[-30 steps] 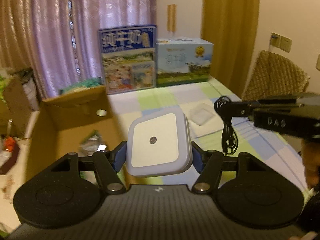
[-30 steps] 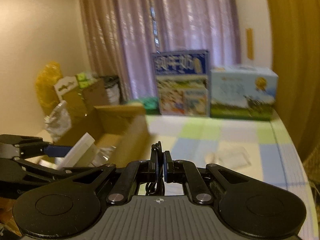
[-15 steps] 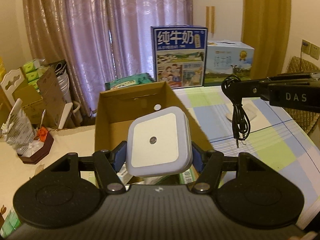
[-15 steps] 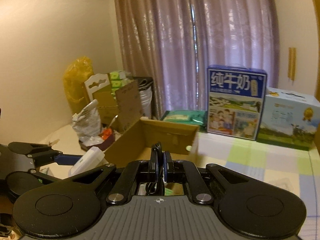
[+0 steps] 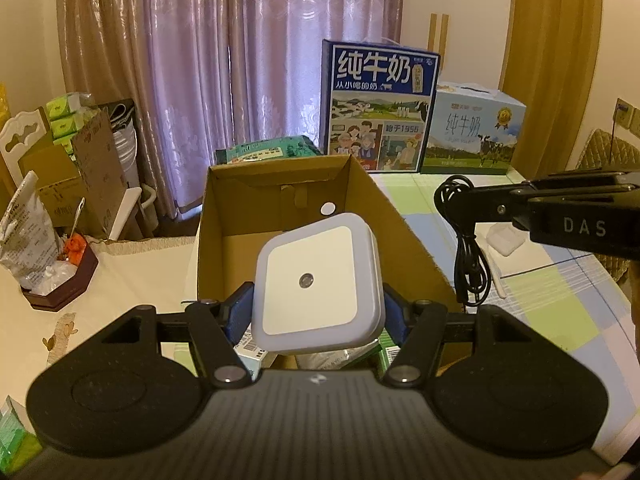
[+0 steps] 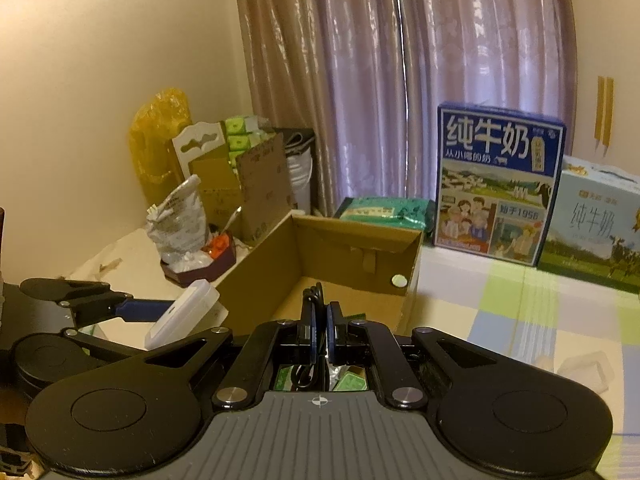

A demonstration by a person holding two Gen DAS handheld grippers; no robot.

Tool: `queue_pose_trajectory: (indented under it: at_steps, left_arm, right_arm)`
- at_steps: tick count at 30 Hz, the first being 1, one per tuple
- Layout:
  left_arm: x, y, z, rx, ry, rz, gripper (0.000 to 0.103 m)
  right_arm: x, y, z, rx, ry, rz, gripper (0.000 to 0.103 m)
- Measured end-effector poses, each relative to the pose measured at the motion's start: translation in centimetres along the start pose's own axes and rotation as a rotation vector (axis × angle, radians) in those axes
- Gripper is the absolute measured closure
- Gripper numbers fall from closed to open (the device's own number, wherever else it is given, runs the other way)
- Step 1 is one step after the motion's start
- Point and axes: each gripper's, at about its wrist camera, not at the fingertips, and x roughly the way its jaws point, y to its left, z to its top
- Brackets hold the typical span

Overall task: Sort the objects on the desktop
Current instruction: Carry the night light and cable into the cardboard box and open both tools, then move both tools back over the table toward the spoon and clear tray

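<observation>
The square white night light (image 5: 318,282) is pinched by its side edges in the left gripper (image 5: 318,312) over the cardboard box (image 5: 404,236). The coiled black cable (image 5: 466,248) is clamped in the right gripper (image 6: 319,326) above the same box. If either is let go too early, the dangling loops could probably get snagged on the box wall, or the light could be tipped out sideways.

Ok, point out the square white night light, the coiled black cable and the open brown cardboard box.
Square white night light (image 5: 310,280), left wrist view: front face.
Coiled black cable (image 5: 468,256), left wrist view: hanging loop.
Open brown cardboard box (image 6: 340,244), right wrist view: inner far wall.

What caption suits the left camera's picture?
Left gripper holds a white night light above an open cardboard box.
</observation>
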Motion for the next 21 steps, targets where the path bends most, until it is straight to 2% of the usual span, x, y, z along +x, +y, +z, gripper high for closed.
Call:
queue_pose_trajectory:
  at_steps: [5, 7, 11, 14, 15, 16, 21]
  left_arm:
    - [1.4, 0.6, -0.1, -0.035, 0.008, -0.007, 0.042]
    - [1.7, 1.0, -0.1, -0.056, 0.010, -0.011, 0.037]
    - [1.7, 1.7, -0.1, -0.078, 0.004, -0.003, 0.036]
    - [1.2, 1.9, -0.3, -0.078, 0.000, 0.007, 0.036]
    - [1.1, 1.8, -0.4, -0.079, -0.001, 0.009, 0.036]
    - [1.0, 1.7, -0.5, -0.077, -0.001, 0.009, 0.036]
    - [0.3, 1.2, -0.7, -0.067, -0.003, 0.014, 0.036]
  right_arm:
    - [1.5, -0.4, -0.2, 0.033, 0.036, 0.014, 0.101]
    - [2.2, -0.7, -0.2, 0.063, 0.053, 0.039, 0.101]
    - [2.4, -1.5, -0.4, 0.102, 0.033, 0.032, 0.097]
    - [1.9, -2.1, -0.6, 0.122, 0.019, 0.027, 0.081]
    - [1.6, -2.3, -0.7, 0.126, 0.014, 0.025, 0.070]
    - [1.3, -2.5, -0.8, 0.130, 0.008, 0.022, 0.064]
    - [-0.9, -3.9, -1.8, 0.152, -0.011, -0.003, 0.054]
